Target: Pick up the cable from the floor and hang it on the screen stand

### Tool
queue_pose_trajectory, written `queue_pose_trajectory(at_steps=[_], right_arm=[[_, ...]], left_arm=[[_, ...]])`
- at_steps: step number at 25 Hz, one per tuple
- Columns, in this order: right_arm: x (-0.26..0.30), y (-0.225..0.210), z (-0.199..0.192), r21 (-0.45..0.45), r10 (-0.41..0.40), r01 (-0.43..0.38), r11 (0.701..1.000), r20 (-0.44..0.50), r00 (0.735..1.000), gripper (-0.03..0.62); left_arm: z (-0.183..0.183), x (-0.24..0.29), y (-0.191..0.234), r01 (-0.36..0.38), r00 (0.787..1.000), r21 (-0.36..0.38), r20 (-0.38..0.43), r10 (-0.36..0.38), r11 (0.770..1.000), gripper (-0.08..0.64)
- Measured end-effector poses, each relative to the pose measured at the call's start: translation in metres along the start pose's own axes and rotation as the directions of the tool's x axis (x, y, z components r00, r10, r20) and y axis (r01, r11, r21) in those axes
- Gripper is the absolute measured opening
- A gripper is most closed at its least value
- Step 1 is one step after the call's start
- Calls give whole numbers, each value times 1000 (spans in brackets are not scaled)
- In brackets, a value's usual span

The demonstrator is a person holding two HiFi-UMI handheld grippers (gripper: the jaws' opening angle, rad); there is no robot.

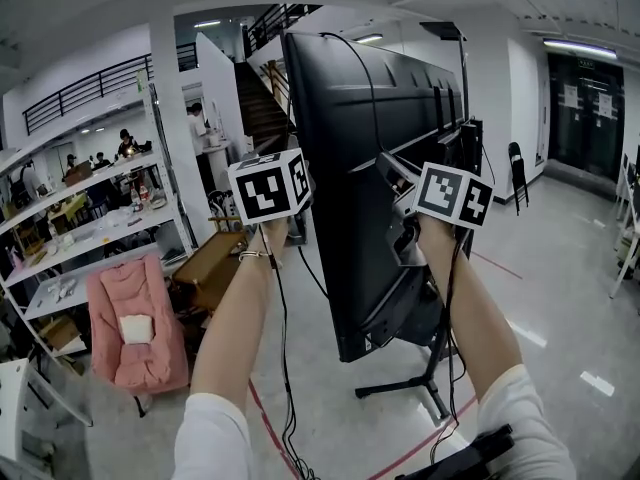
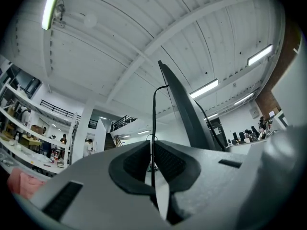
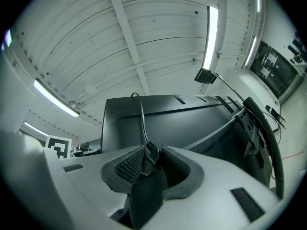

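Observation:
In the head view a large black screen [image 1: 370, 168] stands edge-on on its stand [image 1: 432, 378], between my two raised grippers. A thin black cable [image 1: 372, 88] is draped over the screen's top edge. My left gripper [image 1: 268, 186] is on the screen's left side. Its view shows the left gripper [image 2: 152, 153] shut on the cable [image 2: 153, 114], which climbs to the screen's top [image 2: 163, 71]. The cable's slack [image 1: 284, 368] hangs from that hand to the floor. On the right, against the screen's back, my right gripper [image 1: 400, 176] holds the other end. Its own view has the right gripper [image 3: 151, 159] shut on the plug [image 3: 149, 155].
A pink padded chair [image 1: 135, 333] and white shelves [image 1: 80, 238] with clutter stand at the left. A wooden box [image 1: 210, 266] sits behind my left arm. A staircase [image 1: 255, 108] rises at the back. Red tape lines [image 1: 420, 438] cross the glossy floor by the stand's feet.

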State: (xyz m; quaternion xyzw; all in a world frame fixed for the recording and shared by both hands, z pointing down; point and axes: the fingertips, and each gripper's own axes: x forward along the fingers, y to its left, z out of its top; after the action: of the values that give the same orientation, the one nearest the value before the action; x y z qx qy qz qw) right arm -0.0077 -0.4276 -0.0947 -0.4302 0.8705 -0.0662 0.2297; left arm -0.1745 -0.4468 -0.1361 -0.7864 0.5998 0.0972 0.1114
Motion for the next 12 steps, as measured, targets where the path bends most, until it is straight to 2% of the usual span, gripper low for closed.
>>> queue_pose_trajectory(at_steps=[7,12], right_arm=[[-10,1,1,-38,-26,27,999,27,999,114],[-12,0,-1,-65,-42,44,997,25,999,117]], left_arm=[[-8,-13,-8,30,999,-16,15,-29,999,21],[-15,-16,-10,78,997,-75,21,-77,994,59]])
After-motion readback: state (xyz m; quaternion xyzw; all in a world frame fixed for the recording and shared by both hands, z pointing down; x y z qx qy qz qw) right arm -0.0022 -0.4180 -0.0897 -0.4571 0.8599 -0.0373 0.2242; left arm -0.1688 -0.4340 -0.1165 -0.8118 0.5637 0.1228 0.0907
